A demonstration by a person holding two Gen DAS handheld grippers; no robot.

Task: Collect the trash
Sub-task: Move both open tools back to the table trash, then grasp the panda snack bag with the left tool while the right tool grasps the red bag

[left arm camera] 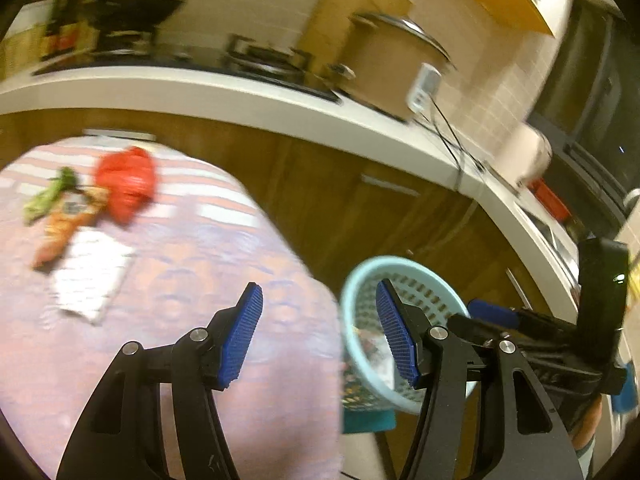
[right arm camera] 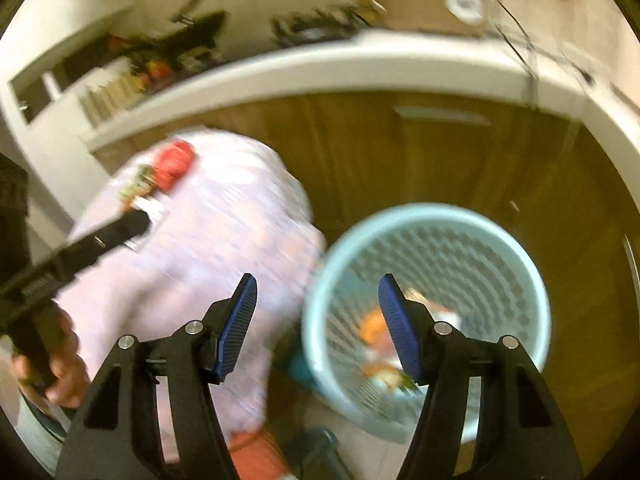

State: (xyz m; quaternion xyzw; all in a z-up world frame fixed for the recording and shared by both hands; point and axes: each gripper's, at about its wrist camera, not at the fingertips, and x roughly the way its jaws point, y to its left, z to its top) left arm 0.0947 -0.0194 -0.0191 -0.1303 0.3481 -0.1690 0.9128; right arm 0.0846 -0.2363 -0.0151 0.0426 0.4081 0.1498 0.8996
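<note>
Both jaws wide, nothing held: left hand-held gripper (left arm camera: 320, 336), right hand-held gripper (right arm camera: 318, 328). Remaining trash, red bag (left arm camera: 126, 184) and wrappers (left arm camera: 66, 216), noted at tabletop (left arm camera: 224, 280) far-left edge, nearer the left; wrappers' long axis diagonal. Basket (right arm camera: 424, 216) off right edge

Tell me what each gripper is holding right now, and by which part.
Nothing is held. The left gripper and the right gripper both stand open with nothing between the pads; trash already lies in the blue basket.
</note>
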